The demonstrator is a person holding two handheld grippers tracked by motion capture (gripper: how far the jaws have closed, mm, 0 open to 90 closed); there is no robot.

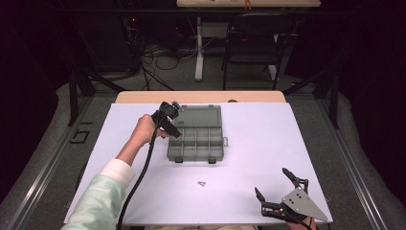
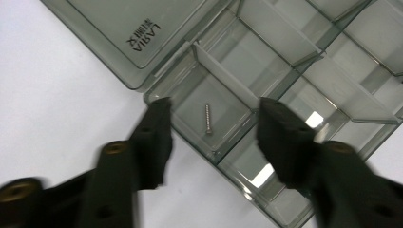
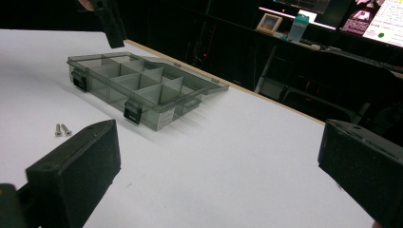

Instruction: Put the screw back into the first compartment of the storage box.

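Slim threaded metal screw [image 2: 207,118], perhaps steel, in smoky clear-plastic organizer [image 2: 328,80], beneath left tool [image 2: 211,121], jaws apart.

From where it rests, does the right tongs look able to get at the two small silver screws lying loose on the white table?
Probably yes: the right tongs stand open, and the two small silver screws lie on bare white table, in front of the grey plastic compartment box, with nothing between.

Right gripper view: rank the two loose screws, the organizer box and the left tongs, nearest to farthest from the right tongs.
1. Two loose screws, on the table at left.
2. Organizer box, beyond them, lid open.
3. Left tongs, over the box's far left corner.
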